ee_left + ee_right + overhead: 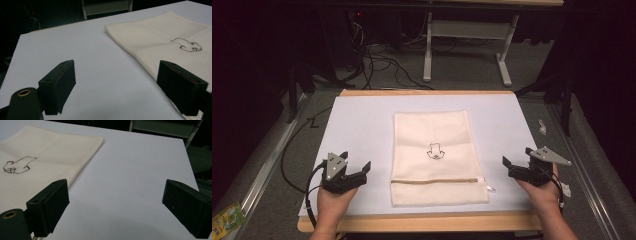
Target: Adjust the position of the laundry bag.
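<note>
1. A cream mesh bag is laid flat in the middle of the white bench, its zipper running across near the person's edge and a small outlined figure drawn at its centre.
2. The left tool is held just beside the bag's left edge, the right tool near its right edge; both sets of jaws stand apart, with nothing between them.
3. The step in hand is judged to be the approach: the bag has not yet been touched.
4. Next, each tool would need to be lowered to a side edge or corner so that thin fabric can be pinched off the flat surface.
5. The zipper seems closed, though this cannot be told surely.
6. Beyond the bench, a dim room with grey carpet, loose cables and a white frame is seen.
</note>
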{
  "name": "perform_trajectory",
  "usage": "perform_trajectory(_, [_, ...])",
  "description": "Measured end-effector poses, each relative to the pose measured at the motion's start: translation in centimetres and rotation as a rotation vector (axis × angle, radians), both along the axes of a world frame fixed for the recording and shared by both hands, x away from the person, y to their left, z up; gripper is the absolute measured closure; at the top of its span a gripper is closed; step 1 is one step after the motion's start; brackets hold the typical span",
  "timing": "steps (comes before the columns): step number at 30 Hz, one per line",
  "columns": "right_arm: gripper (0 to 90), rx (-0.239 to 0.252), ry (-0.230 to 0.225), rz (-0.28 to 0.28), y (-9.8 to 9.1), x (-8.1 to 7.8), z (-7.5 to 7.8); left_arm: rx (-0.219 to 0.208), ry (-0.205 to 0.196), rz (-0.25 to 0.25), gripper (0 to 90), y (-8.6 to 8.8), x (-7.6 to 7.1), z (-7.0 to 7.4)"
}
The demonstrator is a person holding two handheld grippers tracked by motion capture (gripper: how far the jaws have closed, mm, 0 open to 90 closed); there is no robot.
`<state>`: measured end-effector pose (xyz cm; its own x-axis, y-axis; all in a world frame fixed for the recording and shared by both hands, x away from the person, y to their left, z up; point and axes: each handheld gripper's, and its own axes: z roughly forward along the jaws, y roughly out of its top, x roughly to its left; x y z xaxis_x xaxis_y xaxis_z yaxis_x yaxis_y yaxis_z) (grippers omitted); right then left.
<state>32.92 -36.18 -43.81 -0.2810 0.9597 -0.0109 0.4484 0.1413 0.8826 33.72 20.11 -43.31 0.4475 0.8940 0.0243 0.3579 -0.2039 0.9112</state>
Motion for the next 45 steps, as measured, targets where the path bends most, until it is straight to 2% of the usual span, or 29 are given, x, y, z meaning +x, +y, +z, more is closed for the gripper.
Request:
perform_trajectory(3, [7.5, -0.007, -0.006, 0.002, 0.1, -0.1, 0.0, -0.009, 0.008, 0.008, 16.1, 0.3, 0.1, 0.0])
perform_trajectory(8, [7.6, 0.002, -0.019, -0.005, -0.1, -1.0, 0.3, -0.055, 0.016, 0.007, 16.4, 0.4, 0.4, 0.1])
perform_trajectory(16, [7.4, 0.024, -0.015, -0.008, -0.4, -1.2, 0.3, -0.055, 0.019, 0.007, 16.9, 0.2, 0.7, -0.1])
perform_trajectory(26, [7.2, 0.041, 0.0, 0.026, -0.1, -1.1, 0.3, -0.053, 0.039, -0.003, 18.6, 0.0, 0.7, -0.4])
perform_trajectory(27, [9.3, 0.049, 0.008, 0.029, 0.0, -1.1, 0.2, -0.054, 0.049, -0.008, 19.6, -0.1, 0.7, -0.4])
perform_trajectory(28, [16.0, 0.059, 0.025, 0.049, 0.4, -1.0, 0.0, -0.058, 0.075, -0.032, 23.1, -0.6, 0.8, -0.8])
perform_trajectory(29, [16.4, 0.056, 0.029, 0.066, 0.7, -0.9, -0.1, -0.058, 0.075, -0.032, 26.3, -0.6, 0.8, -0.8])
perform_trajectory(30, [16.4, 0.056, 0.029, 0.066, 0.7, -0.9, -0.1, -0.042, 0.095, -0.045, 26.3, -1.2, 0.9, -1.0])
perform_trajectory(31, [25.8, 0.045, 0.052, 0.106, 1.9, -0.6, -0.5, -0.023, 0.12, -0.06, 33.2, -1.9, 1.1, -1.4])
perform_trajectory(32, [29.3, 0.041, 0.056, 0.123, 2.6, -0.5, -0.7, -0.041, 0.167, -0.091, 36.2, -3.1, 1.3, -2.0])
perform_trajectory(33, [33.9, 0.035, 0.058, 0.135, 3.1, -0.4, -0.8, -0.041, 0.167, -0.091, 39.4, -3.1, 1.3, -2.0])
perform_trajectory(34, [33.9, 0.035, 0.058, 0.135, 3.1, -0.4, -0.8, -0.039, 0.195, -0.108, 39.4, -3.9, 1.5, -2.3])
perform_trajectory(35, [39.5, 0.032, 0.071, 0.147, 3.8, -0.3, -1.1, -0.033, 0.218, -0.118, 42.1, -4.6, 1.7, -2.6])
perform_trajectory(36, [46.7, 0.015, 0.124, 0.182, 5.4, 0.6, -1.7, -0.032, 0.263, -0.144, 49.0, -6.0, 2.2, -3.3])
perform_trajectory(37, [46.7, 0.015, 0.124, 0.182, 5.4, 0.6, -1.7, -0.032, 0.263, -0.144, 52.2, -6.0, 2.2, -3.3])
perform_trajectory(38, [53.6, 0.014, 0.181, 0.193, 6.4, 1.5, -2.3, -0.015, 0.293, -0.156, 54.6, -7.0, 2.6, -3.8])
perform_trajectory(39, [53.6, 0.014, 0.181, 0.193, 6.4, 1.5, -2.3, -0.015, 0.293, -0.156, 57.1, -7.0, 2.6, -3.8])
perform_trajectory(40, [55.2, 0.017, 0.211, 0.197, 6.8, 1.9, -2.8, -0.008, 0.31, -0.164, 57.1, -7.5, 2.8, -4.1])
perform_trajectory(41, [59.2, 0.006, 0.259, 0.209, 7.4, 2.5, -3.7, -0.017, 0.344, -0.18, 59.7, -8.0, 3.0, -4.5])
perform_trajectory(43, [61.8, 0.001, 0.263, 0.214, 7.6, 2.7, -3.9, -0.007, 0.356, -0.189, 60.0, -8.5, 3.1, -4.8])
perform_trajectory(45, [67.0, -0.017, 0.271, 0.222, 8.2, 2.9, -4.1, 0.033, 0.338, -0.187, 61.8, -9.0, 3.0, -4.8])
